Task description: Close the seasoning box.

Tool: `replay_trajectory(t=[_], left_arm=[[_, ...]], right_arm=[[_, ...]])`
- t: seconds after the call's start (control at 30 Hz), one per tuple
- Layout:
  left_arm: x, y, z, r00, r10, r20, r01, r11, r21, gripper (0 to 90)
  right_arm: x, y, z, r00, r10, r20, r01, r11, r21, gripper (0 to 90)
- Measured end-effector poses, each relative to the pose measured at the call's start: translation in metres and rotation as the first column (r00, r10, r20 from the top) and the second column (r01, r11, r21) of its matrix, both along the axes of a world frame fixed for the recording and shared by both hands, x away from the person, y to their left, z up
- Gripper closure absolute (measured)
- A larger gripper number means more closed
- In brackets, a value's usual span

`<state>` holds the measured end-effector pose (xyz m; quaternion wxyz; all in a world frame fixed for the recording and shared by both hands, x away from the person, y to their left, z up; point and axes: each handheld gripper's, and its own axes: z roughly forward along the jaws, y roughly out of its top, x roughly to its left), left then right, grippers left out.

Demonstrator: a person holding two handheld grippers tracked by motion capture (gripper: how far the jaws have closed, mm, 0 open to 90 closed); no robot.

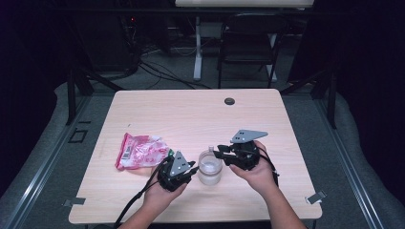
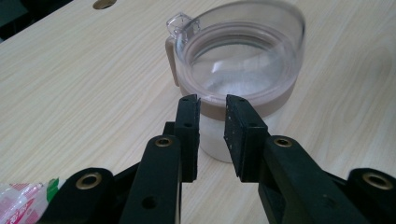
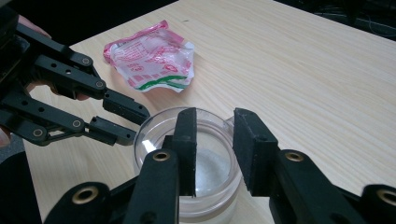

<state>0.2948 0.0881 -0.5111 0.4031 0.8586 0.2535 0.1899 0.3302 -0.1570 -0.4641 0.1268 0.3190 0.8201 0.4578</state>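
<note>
Left gripper view shows the jar's (image 2: 243, 70) clear tab (image 2: 181, 25).

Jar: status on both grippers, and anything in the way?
Left gripper open, jaws at the jar wall, not gripping. Right gripper open above its mouth. White powder inside. Pink bag lies apart, left. Nothing blocking.
</note>
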Motion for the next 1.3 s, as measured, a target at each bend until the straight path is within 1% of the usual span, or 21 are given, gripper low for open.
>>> replay_trajectory(t=[0.13,0.4,0.77,0.9,1.03,1.2,1.27,1.3], left_arm=[[0.0,0.0,-0.001,1.0,-0.001,-0.006,0.001,1.0,0.0,74.6],[0.001,0.003,-0.002,0.9999,0.01,-0.004,-0.01,0.9999,-0.005,73.4],[0.003,0.01,0.001,0.9993,0.037,0.005,-0.036,0.9992,-0.016,68.0],[0.005,0.016,0.004,0.9988,0.048,0.01,-0.048,0.9987,-0.018,65.2],[0.007,0.024,0.007,0.9974,0.071,0.016,-0.07,0.9973,-0.02,62.0],[0.011,0.037,0.011,0.9933,0.113,0.026,-0.112,0.9933,-0.029,55.6],[0.012,0.043,0.012,0.9919,0.125,0.021,-0.125,0.9915,-0.037,53.1],[0.013,0.045,0.012,0.9914,0.129,0.025,-0.128,0.9913,-0.032,52.0]], right_arm=[[0.0,0.0,0.0,1.0,0.0,0.001,0.0,1.0,0.003,69.8],[0.0,0.0,0.0,1.0,-0.002,0.002,0.002,1.0,0.003,69.2],[0.0,-0.001,0.0,1.0,-0.006,0.007,0.006,1.0,0.004,66.9],[0.0,-0.002,0.001,0.9999,-0.012,0.01,0.012,1.0,0.009,65.8],[0.0,-0.003,0.002,0.9998,-0.015,0.011,0.015,1.0,0.013,64.8],[0.001,-0.004,0.002,0.9998,-0.018,0.012,0.017,1.0,0.018,63.0],[0.001,-0.004,0.002,0.9996,-0.022,0.016,0.021,1.0,0.018,62.0],[0.001,-0.004,0.002,0.9996,-0.024,0.018,0.023,1.0,0.017,61.1]])
